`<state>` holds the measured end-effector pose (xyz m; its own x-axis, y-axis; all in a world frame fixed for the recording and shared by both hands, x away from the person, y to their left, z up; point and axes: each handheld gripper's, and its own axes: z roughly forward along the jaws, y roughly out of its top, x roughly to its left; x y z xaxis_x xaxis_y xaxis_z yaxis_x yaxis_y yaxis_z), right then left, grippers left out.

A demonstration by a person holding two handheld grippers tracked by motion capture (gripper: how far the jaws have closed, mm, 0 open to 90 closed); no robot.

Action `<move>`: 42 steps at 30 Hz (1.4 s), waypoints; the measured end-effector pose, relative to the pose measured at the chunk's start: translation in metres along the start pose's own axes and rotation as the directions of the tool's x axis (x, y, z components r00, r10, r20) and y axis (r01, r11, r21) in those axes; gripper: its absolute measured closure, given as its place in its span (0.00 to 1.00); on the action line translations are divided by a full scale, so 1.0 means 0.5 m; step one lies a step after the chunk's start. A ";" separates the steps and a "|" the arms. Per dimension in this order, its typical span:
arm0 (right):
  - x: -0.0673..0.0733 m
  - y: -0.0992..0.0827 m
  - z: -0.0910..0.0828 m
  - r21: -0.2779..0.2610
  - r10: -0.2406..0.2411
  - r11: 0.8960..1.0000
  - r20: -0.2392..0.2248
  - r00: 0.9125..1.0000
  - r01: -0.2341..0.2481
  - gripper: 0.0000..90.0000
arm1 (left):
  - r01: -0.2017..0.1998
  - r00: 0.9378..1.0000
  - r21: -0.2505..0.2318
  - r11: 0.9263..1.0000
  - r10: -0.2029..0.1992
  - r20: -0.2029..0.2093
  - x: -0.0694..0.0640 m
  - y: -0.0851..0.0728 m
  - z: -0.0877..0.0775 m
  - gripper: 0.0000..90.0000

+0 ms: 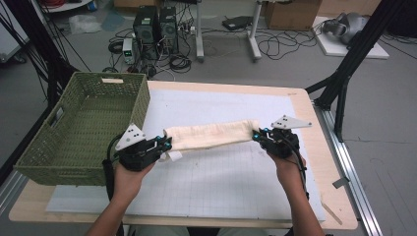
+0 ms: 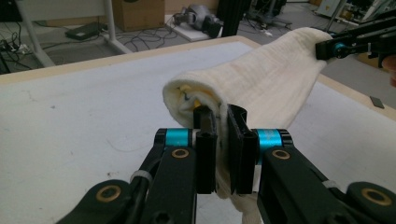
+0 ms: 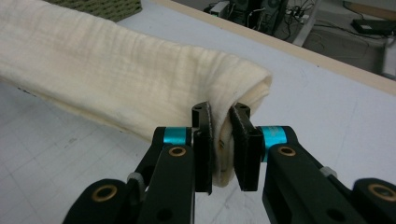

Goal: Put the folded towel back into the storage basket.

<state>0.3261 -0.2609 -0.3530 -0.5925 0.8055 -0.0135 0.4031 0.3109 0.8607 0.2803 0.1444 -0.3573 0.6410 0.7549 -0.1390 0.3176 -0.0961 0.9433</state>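
With each claw clamped on one end of the folded cream cloth (image 1: 209,134), we hold it clear above the bench (image 1: 324,162), its long axis running left-right between left claw (image 1: 166,144) and right claw (image 1: 256,134), the green woven basket (image 1: 83,128) lying nearer the left hand.

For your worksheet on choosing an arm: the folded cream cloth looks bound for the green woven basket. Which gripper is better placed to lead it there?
Left. The left gripper, shut on the folded cream cloth, sits beside the green woven basket. The right gripper clamps the far end.
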 end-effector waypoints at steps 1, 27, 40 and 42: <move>0.000 0.006 0.003 -0.002 -0.001 1.000 -0.003 1.000 0.001 0.90 | 0.003 1.000 -0.007 1.000 -0.003 -0.003 0.001 0.003 -0.003 0.92; 0.040 0.140 0.098 -0.033 -0.119 0.993 -0.071 0.990 0.117 0.90 | 0.005 0.994 -0.072 0.997 -0.013 -0.110 0.046 0.024 -0.095 0.92; 0.078 0.206 0.156 -0.046 -0.175 0.984 -0.112 0.978 0.171 0.89 | 0.026 0.984 -0.105 0.994 -0.044 -0.174 0.073 0.022 -0.148 0.92; 0.085 0.216 0.166 -0.046 -0.182 0.983 -0.119 0.976 0.178 0.90 | 0.029 0.981 -0.111 0.993 -0.049 -0.187 0.078 0.021 -0.157 0.92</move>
<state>0.4025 -0.1511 -0.3028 -0.7349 0.6693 -0.1094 0.2587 0.4257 0.8671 0.2539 0.2239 -0.3293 0.4830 0.8664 -0.1265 0.2565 -0.0019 0.9665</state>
